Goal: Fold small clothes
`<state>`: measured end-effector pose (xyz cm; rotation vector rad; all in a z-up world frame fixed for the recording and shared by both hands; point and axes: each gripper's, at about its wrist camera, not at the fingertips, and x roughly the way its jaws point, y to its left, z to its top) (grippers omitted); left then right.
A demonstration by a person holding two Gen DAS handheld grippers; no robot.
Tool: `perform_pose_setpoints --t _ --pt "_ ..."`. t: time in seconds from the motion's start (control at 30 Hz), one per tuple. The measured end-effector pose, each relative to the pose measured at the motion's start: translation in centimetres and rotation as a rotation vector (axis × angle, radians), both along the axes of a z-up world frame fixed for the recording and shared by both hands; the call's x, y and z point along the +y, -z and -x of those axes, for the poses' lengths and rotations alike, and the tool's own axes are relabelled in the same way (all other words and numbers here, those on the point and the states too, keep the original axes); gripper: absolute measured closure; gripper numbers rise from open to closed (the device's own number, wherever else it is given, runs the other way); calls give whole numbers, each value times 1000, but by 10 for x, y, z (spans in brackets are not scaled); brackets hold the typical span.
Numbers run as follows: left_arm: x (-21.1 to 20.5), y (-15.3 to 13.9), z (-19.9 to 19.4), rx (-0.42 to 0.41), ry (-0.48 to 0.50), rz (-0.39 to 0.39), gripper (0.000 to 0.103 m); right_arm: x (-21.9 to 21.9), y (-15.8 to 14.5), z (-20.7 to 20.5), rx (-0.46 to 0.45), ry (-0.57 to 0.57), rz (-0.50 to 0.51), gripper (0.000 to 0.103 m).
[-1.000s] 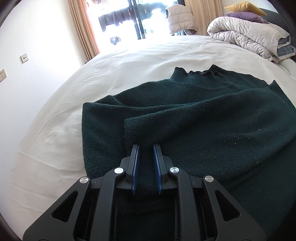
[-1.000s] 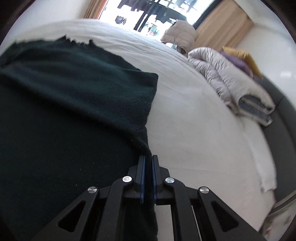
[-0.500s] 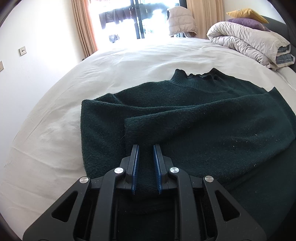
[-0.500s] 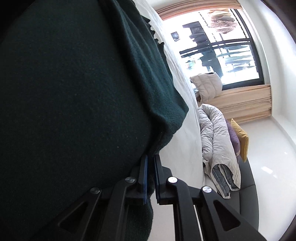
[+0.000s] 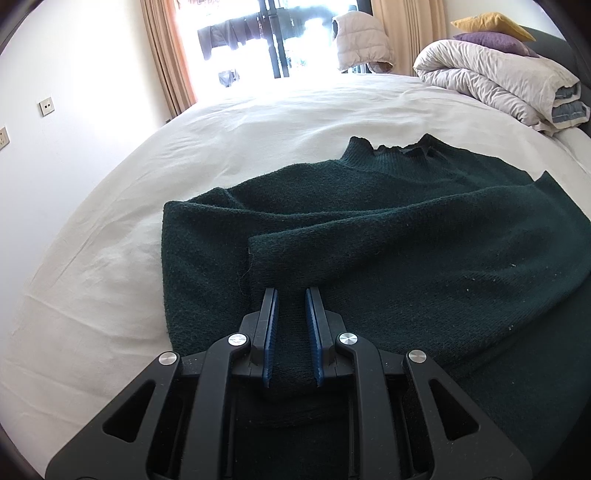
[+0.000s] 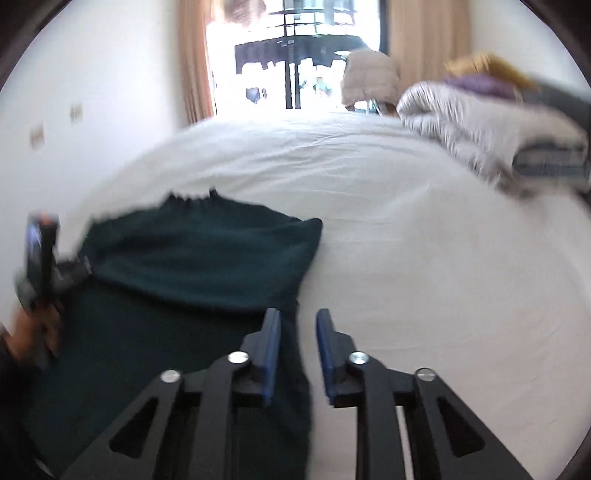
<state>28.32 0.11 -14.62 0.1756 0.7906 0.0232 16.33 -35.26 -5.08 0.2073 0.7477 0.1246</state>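
Plainly, the dark green sweater (image 5: 388,236) lies spread over the white bed sheet (image 5: 147,184), filling the centre and right of the left wrist view. It is a soft, fuzzy knit with a ribbed, slightly frilled collar (image 5: 391,147) pointing toward the upper middle of the frame. One sleeve (image 5: 369,236) is folded across the body as a thick rounded band, its cuff end lying at frame centre. Pale lint specks dot the knit at the right.

The left gripper (image 5: 291,325) sits at the lower centre of that view, its black fingers lined with blue ribbed pads (image 5: 269,332); a bunch of the knit fills the narrow gap between them, so it is clamped on the sweater.

In the right wrist view, which is blurred by motion, the sweater occupies the lower left, its folded edge ending in a rounded corner near frame centre. The right gripper (image 6: 297,347) stands with its jaws parted; the sweater's edge runs between them along the left pad without being pinched, so it is released.

A rolled, puffy grey duvet (image 5: 498,85) with purple and yellow pillows (image 5: 491,29) on top lies at the upper right. The sheet is smooth cotton with soft creases.
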Motion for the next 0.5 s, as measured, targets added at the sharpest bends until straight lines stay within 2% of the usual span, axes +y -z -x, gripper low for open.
perform_pose_setpoints --t 0.07,0.2,0.23,0.27,0.3,0.4,0.5 --pt "-2 0 0 0 0 -5 86 -13 17 -16 35 11 -197 94" --pt "-3 1 -1 0 0 -8 86 -23 84 -37 219 88 -307 95" --pt "-3 1 -1 0 0 -7 86 -28 95 -33 208 102 -359 102" --pt "-3 1 -1 0 0 -7 86 -33 100 -25 183 109 -405 103" --pt "-3 1 -2 0 0 -6 86 -35 101 -20 181 108 -411 103" --pt "-3 1 -2 1 0 -5 86 -21 91 -6 185 69 -272 103" --pt "-2 1 -2 1 0 -3 86 -29 87 3 202 89 -206 103"
